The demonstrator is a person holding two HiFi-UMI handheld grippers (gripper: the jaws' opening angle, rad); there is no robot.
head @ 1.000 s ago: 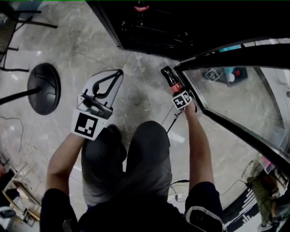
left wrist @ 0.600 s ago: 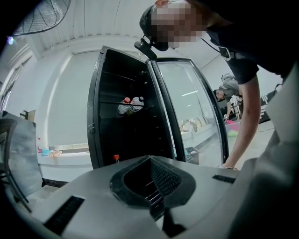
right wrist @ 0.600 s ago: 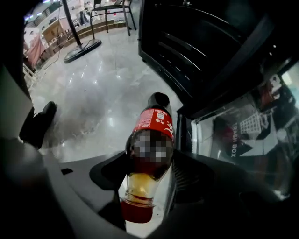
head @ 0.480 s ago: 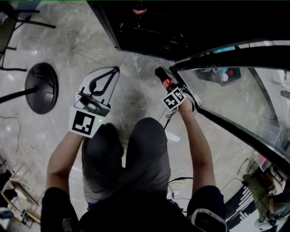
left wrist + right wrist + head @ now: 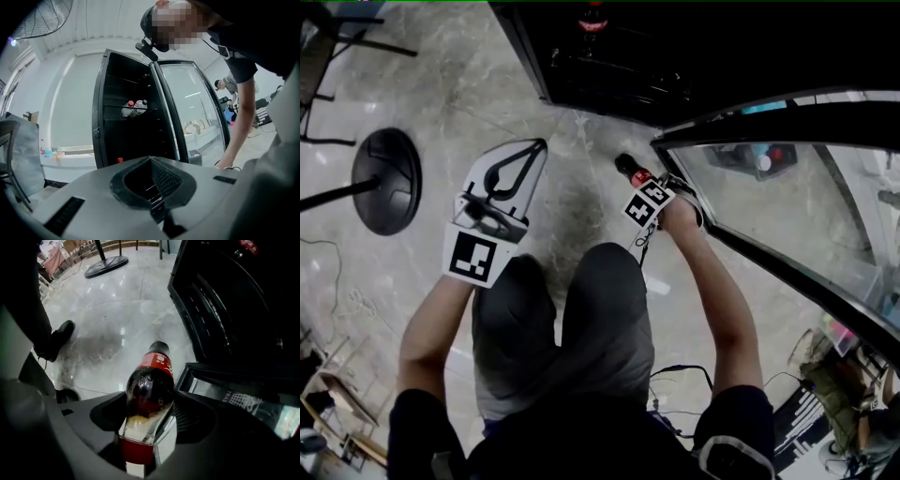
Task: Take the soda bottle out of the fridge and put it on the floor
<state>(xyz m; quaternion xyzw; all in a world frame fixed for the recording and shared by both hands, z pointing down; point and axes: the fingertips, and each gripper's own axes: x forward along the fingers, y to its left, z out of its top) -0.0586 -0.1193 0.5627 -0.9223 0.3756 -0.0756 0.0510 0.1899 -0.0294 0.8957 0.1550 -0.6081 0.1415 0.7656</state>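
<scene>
Head view: left of the fridge (image 5: 609, 56), the left gripper (image 5: 540, 148) hangs level, fingers together on nothing. Nearer the fridge, the right gripper (image 5: 641, 184) has its fingers clamped on the soda bottle (image 5: 628, 169), whose long axis points steeply down, base seemingly clear of the floor (image 5: 441, 84).
</scene>
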